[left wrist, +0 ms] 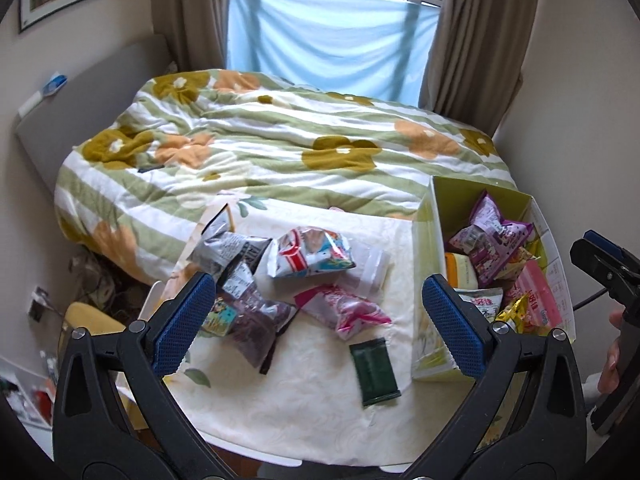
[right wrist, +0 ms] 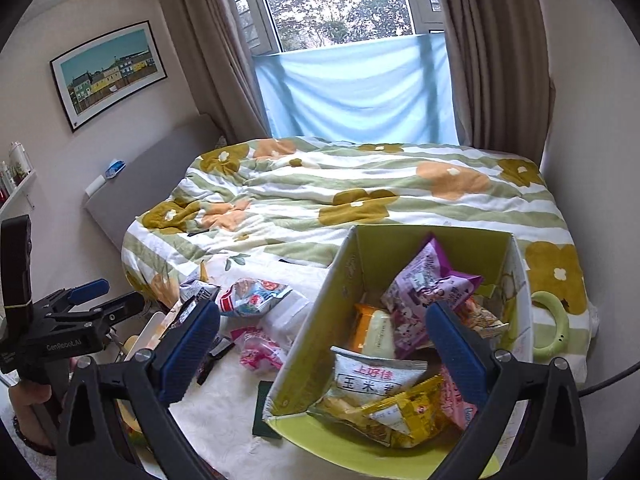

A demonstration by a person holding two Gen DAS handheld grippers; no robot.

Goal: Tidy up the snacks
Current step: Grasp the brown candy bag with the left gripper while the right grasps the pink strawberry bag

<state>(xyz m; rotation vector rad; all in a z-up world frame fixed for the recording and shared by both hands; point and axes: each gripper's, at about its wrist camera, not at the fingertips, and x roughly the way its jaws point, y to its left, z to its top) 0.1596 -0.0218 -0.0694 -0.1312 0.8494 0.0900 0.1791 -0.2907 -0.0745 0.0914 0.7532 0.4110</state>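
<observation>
both grippers, left gripper (left wrist: 316,320) and right gripper (right wrist: 324,344), gape wide, empty. we risk the slick green packet (left wrist: 375,372), near the box (left wrist: 430,240), sliding away.

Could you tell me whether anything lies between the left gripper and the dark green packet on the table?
Nothing visible does. The left gripper is open above the table, and the dark green packet lies flat and alone on bare cloth, apart from the pink packet and beside the box.

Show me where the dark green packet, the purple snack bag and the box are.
dark green packet (left wrist: 374,374): left wrist view, middle of its flat face.
purple snack bag (right wrist: 425,280): right wrist view, centre of the bag.
box (right wrist: 310,320): right wrist view, outer left wall.
</observation>
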